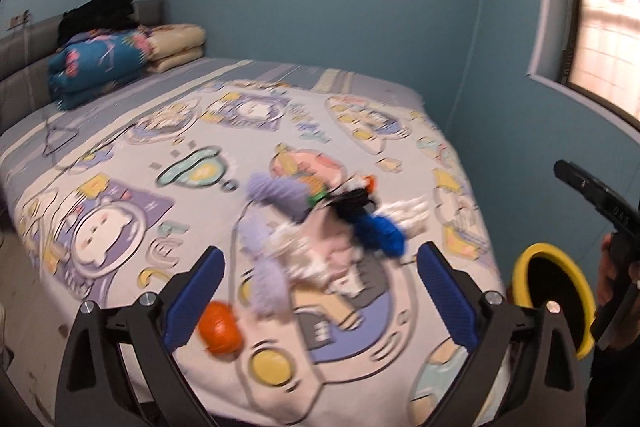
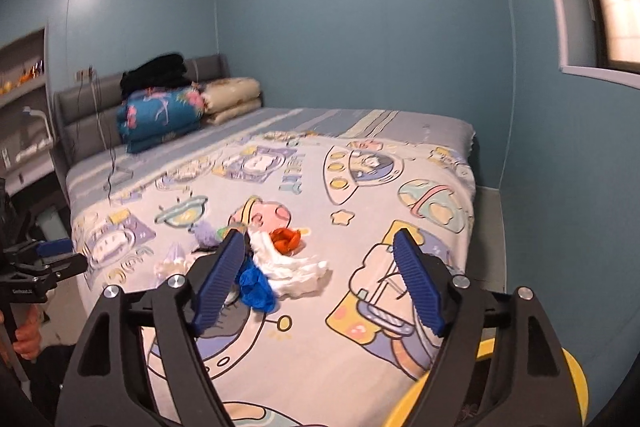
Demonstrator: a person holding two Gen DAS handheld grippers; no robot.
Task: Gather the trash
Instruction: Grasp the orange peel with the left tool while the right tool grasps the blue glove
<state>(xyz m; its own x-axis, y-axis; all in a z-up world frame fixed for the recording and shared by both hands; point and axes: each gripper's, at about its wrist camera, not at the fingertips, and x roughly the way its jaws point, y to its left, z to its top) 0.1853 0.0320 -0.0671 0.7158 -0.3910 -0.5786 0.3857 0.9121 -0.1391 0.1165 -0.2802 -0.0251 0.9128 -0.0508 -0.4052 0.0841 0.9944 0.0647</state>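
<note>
Left gripper [image 1: 318,291]: jaws spread wide, nothing between the blue pads, hanging over the near end of the bed; it also shows at the left edge of the right wrist view [image 2: 52,259].
Right gripper [image 2: 320,281]: jaws spread wide and holding nothing, poised above the bed's near corner; its black body and the hand on it appear at the right edge of the left wrist view.
Trash pile [image 1: 320,223]: a loose heap on the patterned cover, straight ahead of both grippers, blurred in the left view.
White crumpled tissue [image 2: 292,269]: lies at the pile's middle, touching the blue scrap.
Blue scrap [image 2: 256,287]: just beside the right gripper's left pad.
Orange scrap [image 2: 285,240]: at the far side of the tissue.
Orange ball [image 1: 220,327]: apart from the heap, beside the left gripper's left pad.
Lilac fluffy pieces [image 1: 276,193]: along the pile's left side.
Yellow bin [image 1: 560,303]: stands by the bed's near right corner.
Bed [image 2: 360,187]: cartoon space-print cover.
Folded quilts [image 2: 160,119]: stacked against the grey headboard, dark clothing on top.
</note>
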